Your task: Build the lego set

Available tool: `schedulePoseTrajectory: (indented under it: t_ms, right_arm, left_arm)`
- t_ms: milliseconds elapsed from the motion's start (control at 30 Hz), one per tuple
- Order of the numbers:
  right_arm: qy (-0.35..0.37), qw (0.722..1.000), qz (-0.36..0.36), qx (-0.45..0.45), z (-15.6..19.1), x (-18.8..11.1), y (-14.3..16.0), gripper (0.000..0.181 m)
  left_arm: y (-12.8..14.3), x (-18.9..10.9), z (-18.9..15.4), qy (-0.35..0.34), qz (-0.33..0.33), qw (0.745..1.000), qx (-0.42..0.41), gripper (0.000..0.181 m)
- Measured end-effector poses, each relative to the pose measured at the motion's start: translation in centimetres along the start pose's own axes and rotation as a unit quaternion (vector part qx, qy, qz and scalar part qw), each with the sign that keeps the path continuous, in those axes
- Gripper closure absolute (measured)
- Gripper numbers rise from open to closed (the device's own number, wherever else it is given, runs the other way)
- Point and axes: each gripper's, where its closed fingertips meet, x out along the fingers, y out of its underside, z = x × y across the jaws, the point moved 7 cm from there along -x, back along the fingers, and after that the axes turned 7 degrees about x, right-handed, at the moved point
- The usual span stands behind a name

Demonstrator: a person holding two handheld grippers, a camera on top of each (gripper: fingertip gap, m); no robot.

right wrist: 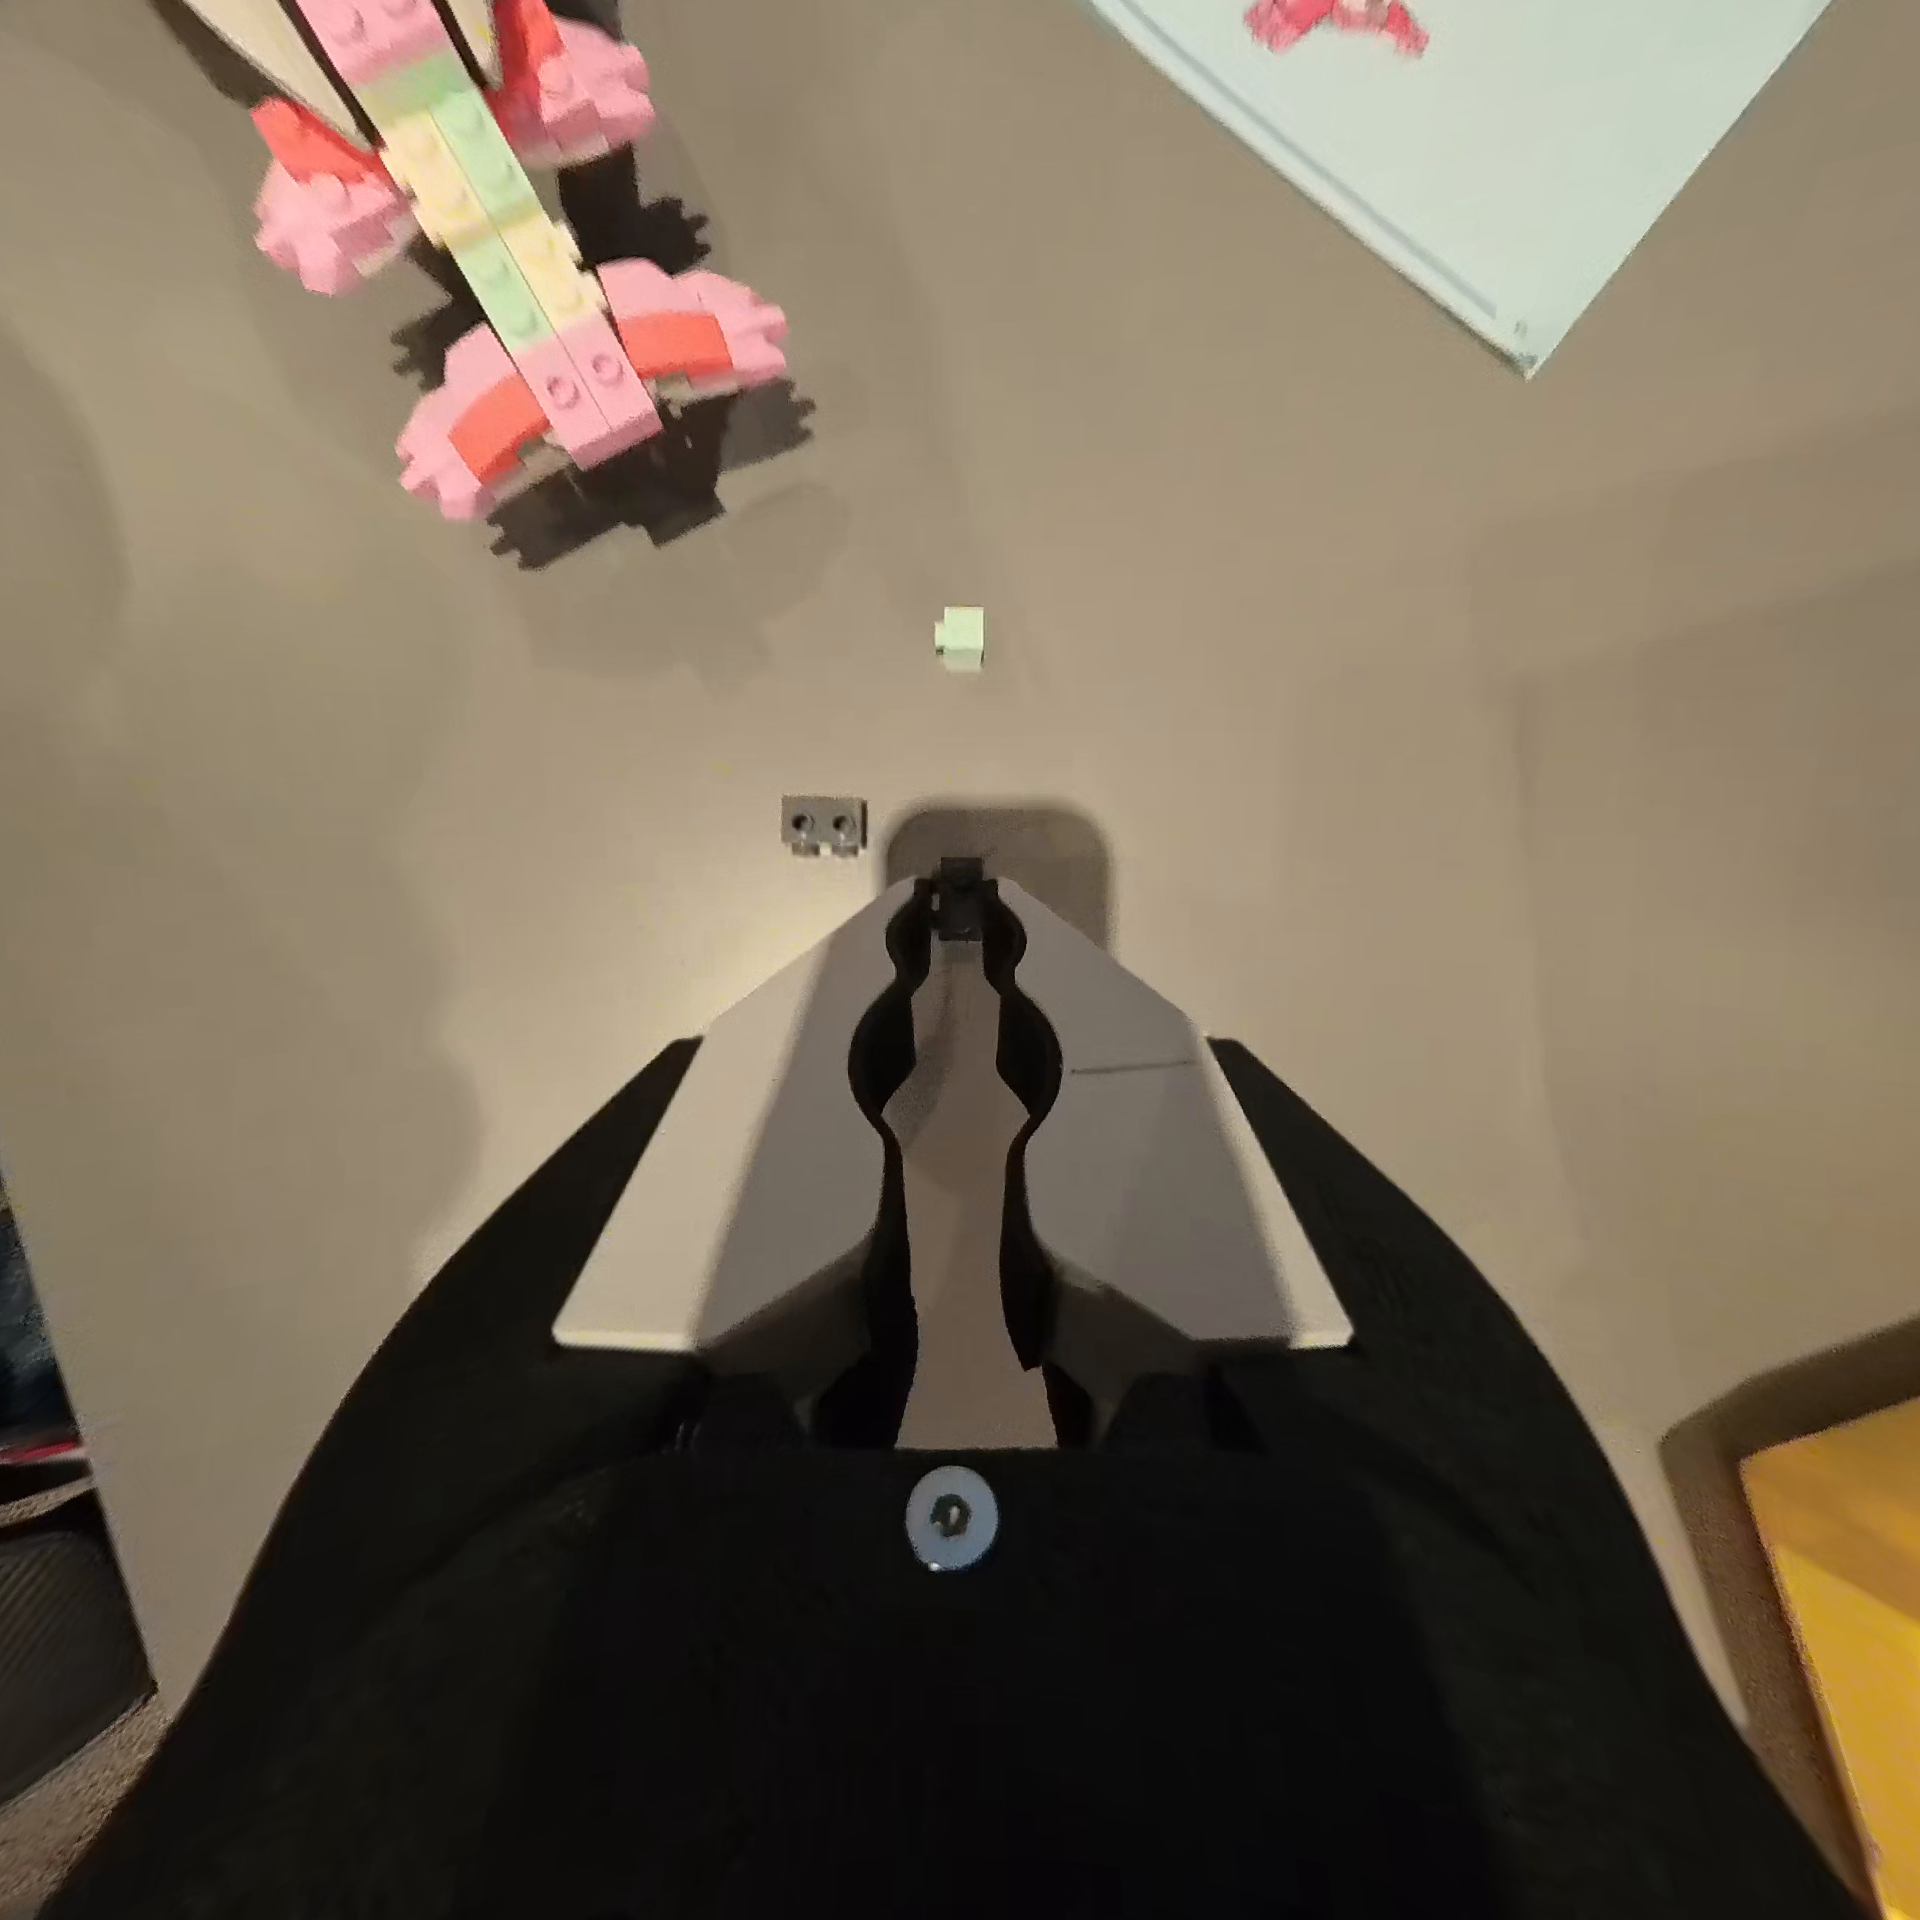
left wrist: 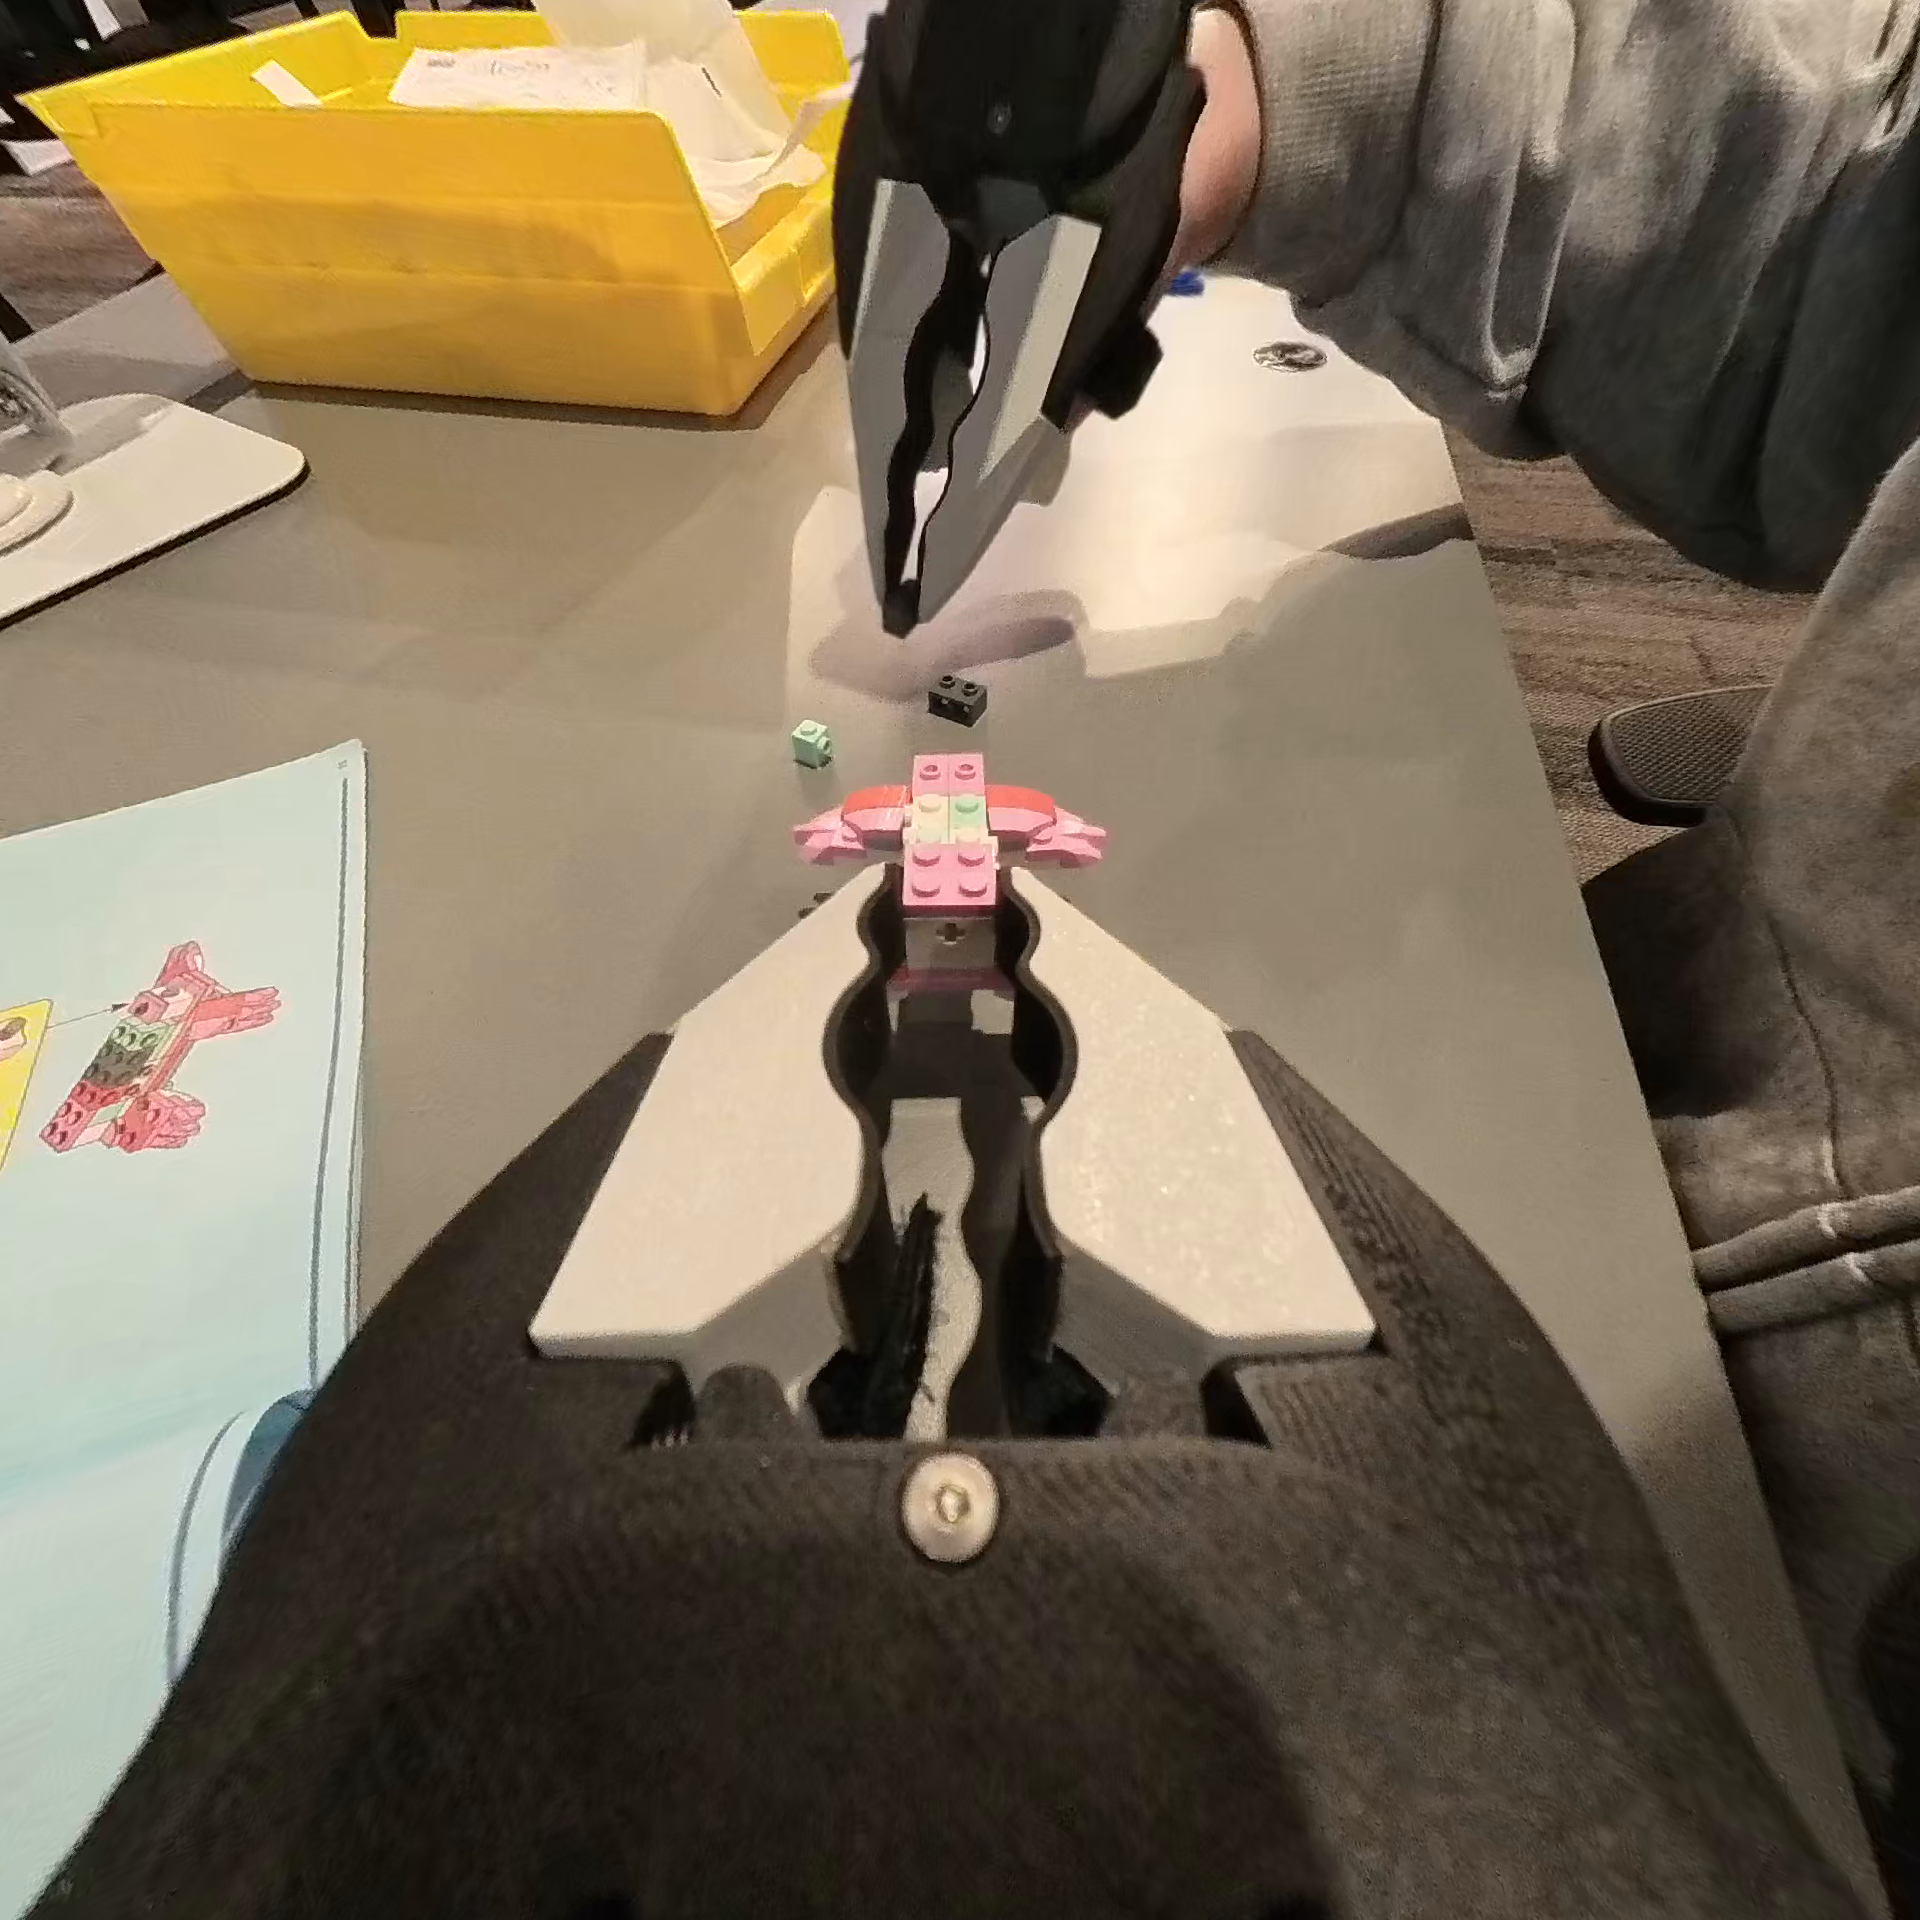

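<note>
My left gripper is shut on the rear grey block of a pink, red and mint lego model and holds it on or just above the grey table. The model also shows at the top left of the right wrist view. My right gripper is shut on a tiny black piece and points down at the table. In the left wrist view the right gripper hangs just beyond the model. A dark two-stud brick and a small mint brick lie loose between them.
A yellow bin holding paper sheets stands at the back left; its corner shows in the right wrist view. A pale blue instruction booklet lies left. A white pad sits far left. A grey sleeve and the table edge are on the right. One gripper's finger ends stand about 15 cm off the other's. The right tips stand about 5 cm off the small mint brick.
</note>
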Motion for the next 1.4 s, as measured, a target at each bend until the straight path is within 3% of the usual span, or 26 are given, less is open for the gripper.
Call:
schedulePoseTrajectory:
  t_ms: [400, 633, 767, 867, 967, 1100, 1167, 1267, 1400]
  right_arm:
    - [-0.002, 1.0, 0.003, 0.02, -0.2, 0.7, 1.1, 0.173]
    - [0.002, 1.0, 0.002, 0.023, -0.3, 0.7, 1.2, 0.164]
    - [0.025, 0.999, -0.02, 0.012, -0.4, -0.1, 0.4, 0.159]
    - [0.065, 0.994, -0.084, 0.004, -0.6, -0.8, -0.8, 0.152]
    - [0.143, 0.967, -0.21, -0.006, -1.0, -1.5, -2.3, 0.148]
    - [0.278, 0.893, -0.352, -0.02, -1.4, -2.2, -2.7, 0.151]
    - [0.336, 0.861, -0.381, -0.041, -1.5, -2.3, -2.5, 0.153]
    - [0.378, 0.835, -0.392, -0.078, -1.1, -2.8, -2.8, 0.153]
    - [0.385, 0.833, -0.386, -0.093, -0.5, -1.9, -2.7, 0.155]
  left_arm:
    - [0.2, 0.2, 0.0, 0.005, 0.005, 1.0, -0.003, 0.165]
    - [0.2, 0.2, 0.0, 0.007, 0.006, 1.0, -0.003, 0.165]
    - [0.2, 0.2, -0.1, 0.006, 0.008, 1.0, -0.002, 0.165]
    - [0.2, 0.3, -0.1, 0.004, 0.01, 1.0, -0.001, 0.165]
    - [0.3, 0.3, 0.0, 0.001, 0.013, 1.0, 0.0, 0.165]
    - [0.4, 0.5, -0.2, -0.004, 0.024, 1.0, 0.01, 0.165]
    - [0.4, 0.6, -0.3, -0.005, 0.028, 0.999, 0.014, 0.165]
    - [0.4, 0.7, -0.3, -0.008, 0.03, 0.999, 0.015, 0.165]
    - [0.4, 0.7, -0.3, -0.007, 0.03, 0.999, 0.013, 0.165]
